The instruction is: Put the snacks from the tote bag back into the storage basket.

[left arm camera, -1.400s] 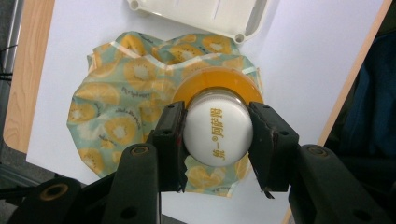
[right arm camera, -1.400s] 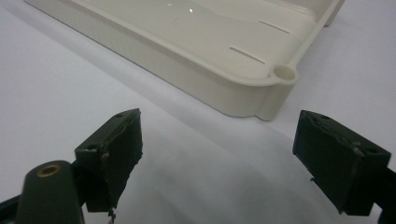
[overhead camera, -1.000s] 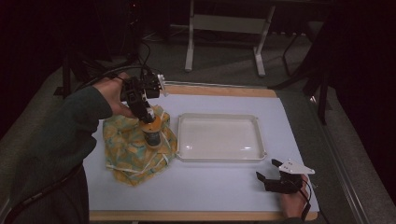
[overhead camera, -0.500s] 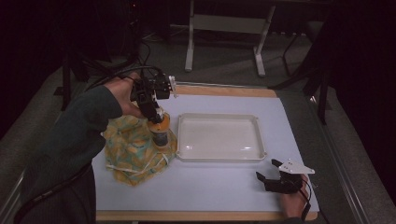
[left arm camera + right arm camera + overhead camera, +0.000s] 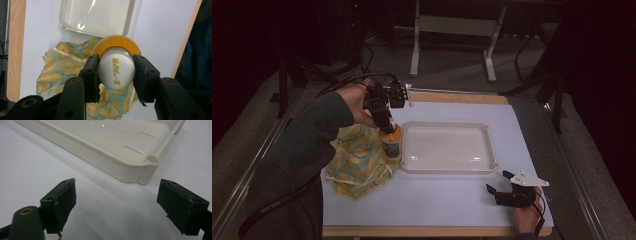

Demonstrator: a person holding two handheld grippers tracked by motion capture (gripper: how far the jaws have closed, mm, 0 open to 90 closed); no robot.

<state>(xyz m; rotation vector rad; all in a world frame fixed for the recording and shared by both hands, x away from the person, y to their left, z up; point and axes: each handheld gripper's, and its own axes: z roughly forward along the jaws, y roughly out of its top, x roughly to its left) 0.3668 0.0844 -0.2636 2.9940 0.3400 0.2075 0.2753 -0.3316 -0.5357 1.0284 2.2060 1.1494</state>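
A jar with a white cap point(image 5: 116, 70) and orange contents is upright in my left gripper point(image 5: 116, 72), whose jaws are shut on the cap from both sides. In the high view the jar point(image 5: 391, 145) is at the right edge of a yellow-patterned cloth point(image 5: 357, 162), close against the left rim of a white tray point(image 5: 447, 170). I cannot tell whether the jar rests on the cloth or hangs just above it. My left gripper point(image 5: 385, 126) points down onto it. My right gripper point(image 5: 498, 192) lies near the table's front right corner, open with nothing between its jaws point(image 5: 117, 200).
The tray point(image 5: 120, 167) holds nothing and has a small round post at its corner. The cloth point(image 5: 62, 67) lies crumpled on the white table mat point(image 5: 452, 200). A wooden table edge point(image 5: 452, 97) runs along the back, with cables trailing from the left hand.
My left gripper has carried the jar to the right, from over the middle of the cloth to its right edge beside the tray. The right gripper has not moved.
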